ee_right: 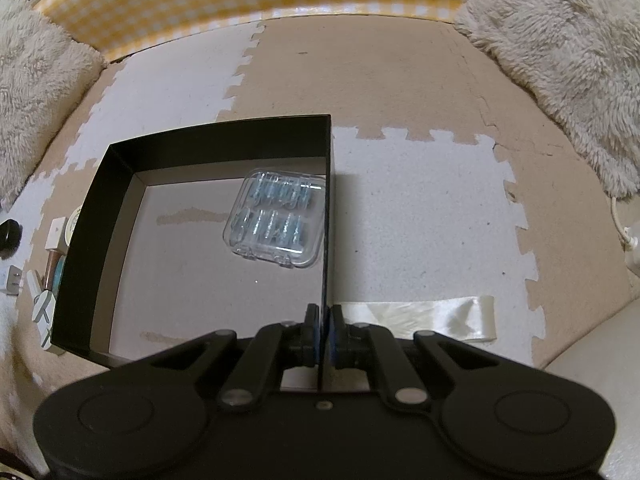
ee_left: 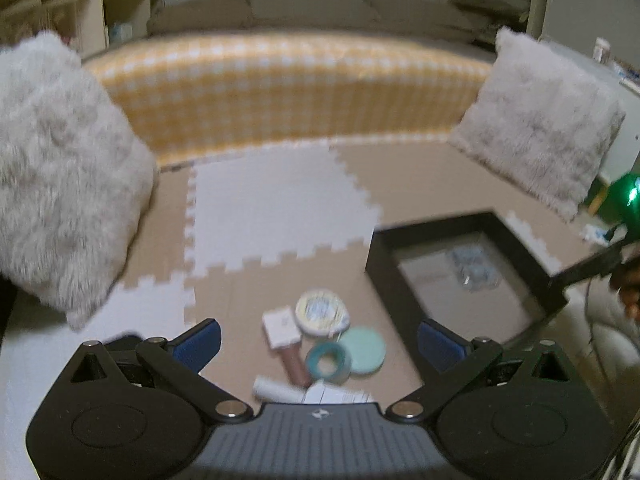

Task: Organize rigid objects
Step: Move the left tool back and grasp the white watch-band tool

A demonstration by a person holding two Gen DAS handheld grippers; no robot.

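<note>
A black open box (ee_right: 224, 136) stands on the foam floor mat and holds a clear plastic case (ee_right: 276, 218) of blue items. My right gripper (ee_right: 325, 330) is shut on the box's right wall. The box also shows in the left wrist view (ee_left: 384, 280), with the case (ee_left: 474, 270) inside. My left gripper (ee_left: 320, 340) is open and empty above a pile of small objects: a round tape roll (ee_left: 320, 310), a white card box (ee_left: 282, 326), a teal ring (ee_left: 329, 362), a mint round lid (ee_left: 365, 350), a brown tube (ee_left: 296, 366) and a white tube (ee_left: 276, 390).
Two fluffy grey cushions (ee_left: 60, 176) (ee_left: 540, 120) flank a yellow checked mattress edge (ee_left: 280, 92). A cream ribbon (ee_right: 420, 314) lies right of the box. The pile shows left of the box in the right wrist view (ee_right: 52, 256). A white cable (ee_right: 624, 232) lies far right.
</note>
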